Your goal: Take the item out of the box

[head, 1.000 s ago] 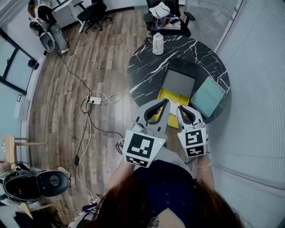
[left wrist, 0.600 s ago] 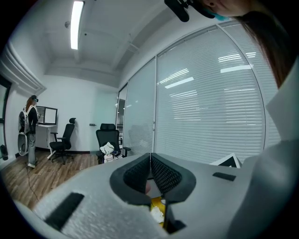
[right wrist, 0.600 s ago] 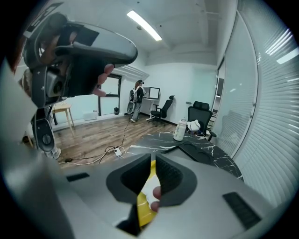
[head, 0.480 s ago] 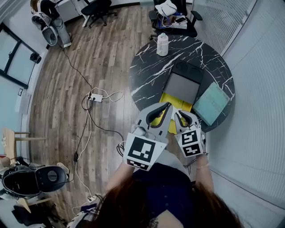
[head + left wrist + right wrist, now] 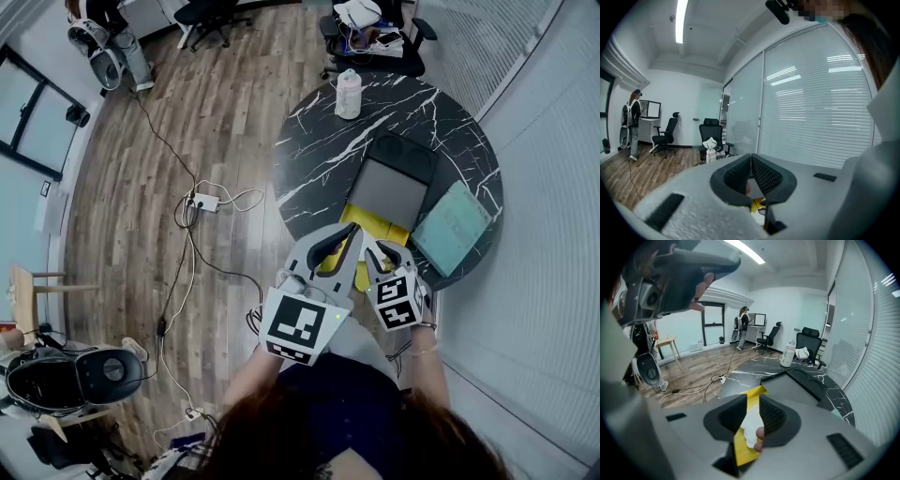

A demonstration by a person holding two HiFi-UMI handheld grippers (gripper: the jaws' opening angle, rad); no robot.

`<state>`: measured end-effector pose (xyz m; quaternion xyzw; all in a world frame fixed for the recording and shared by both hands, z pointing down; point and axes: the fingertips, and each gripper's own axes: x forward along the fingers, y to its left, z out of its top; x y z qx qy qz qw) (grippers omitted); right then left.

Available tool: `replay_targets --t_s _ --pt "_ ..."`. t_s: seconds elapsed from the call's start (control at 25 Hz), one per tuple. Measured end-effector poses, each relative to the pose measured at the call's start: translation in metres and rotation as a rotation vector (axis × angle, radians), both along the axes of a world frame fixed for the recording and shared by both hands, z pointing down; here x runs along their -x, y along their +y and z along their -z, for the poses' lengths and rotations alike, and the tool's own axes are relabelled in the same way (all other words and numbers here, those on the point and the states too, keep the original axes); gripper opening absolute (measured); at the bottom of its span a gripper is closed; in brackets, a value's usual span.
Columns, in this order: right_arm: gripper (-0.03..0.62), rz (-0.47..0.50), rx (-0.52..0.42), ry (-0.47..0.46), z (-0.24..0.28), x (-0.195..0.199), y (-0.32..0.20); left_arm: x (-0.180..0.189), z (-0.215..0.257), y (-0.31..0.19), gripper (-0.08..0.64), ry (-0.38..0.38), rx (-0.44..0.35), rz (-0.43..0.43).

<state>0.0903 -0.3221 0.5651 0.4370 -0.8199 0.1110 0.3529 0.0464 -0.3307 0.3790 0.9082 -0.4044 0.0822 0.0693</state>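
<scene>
One black-marble table [image 5: 319,141] holds a yellow box [image 5: 375,225] — wood floor [image 5: 187,112].

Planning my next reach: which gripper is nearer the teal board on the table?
Right. The right gripper sits just left of the teal board; the left gripper is farther left, beyond it.

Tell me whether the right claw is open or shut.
Shut. In the right gripper view, the right claw grips a white item between its jaws, above the yellow box.

Bright indoor light, ceiling strip light [image 5: 680,21], fisheye-warped edges
</scene>
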Motion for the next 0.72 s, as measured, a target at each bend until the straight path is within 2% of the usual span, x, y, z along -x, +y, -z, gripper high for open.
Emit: replay_targets --t_s 0.72 --pt "0.089 0.034 0.153 0.101 -0.086 -0.005 -0.01 -0.001 -0.035 -0.018 0.029 -0.016 0.074 0.018"
